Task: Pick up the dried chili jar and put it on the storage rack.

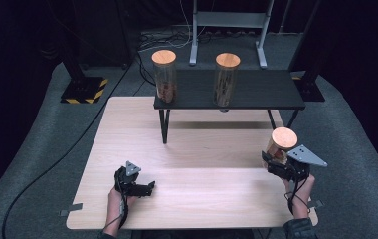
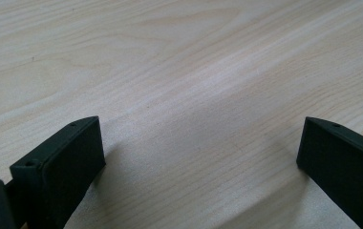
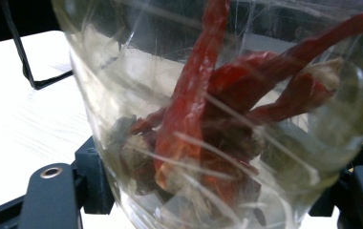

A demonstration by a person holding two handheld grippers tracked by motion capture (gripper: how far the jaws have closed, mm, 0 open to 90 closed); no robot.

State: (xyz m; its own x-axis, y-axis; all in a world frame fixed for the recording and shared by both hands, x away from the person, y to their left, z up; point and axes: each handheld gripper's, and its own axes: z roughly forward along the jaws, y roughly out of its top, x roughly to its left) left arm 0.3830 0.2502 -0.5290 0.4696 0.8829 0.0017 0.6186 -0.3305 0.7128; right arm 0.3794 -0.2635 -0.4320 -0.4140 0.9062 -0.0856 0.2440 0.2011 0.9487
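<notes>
While the right claw (image 1: 275, 160) hugs the jar (image 1: 279, 145), it tilts at four o'clock on the tabletop (image 1: 197, 149).
The left claw (image 1: 147, 188) rests apart at seven o'clock, empty, likely waiting. The shelf (image 1: 256, 89) holds two more jars.

Black grippers (image 1: 149, 188) — grey plates, prob. dark sleeve (image 1: 300, 228).
</notes>
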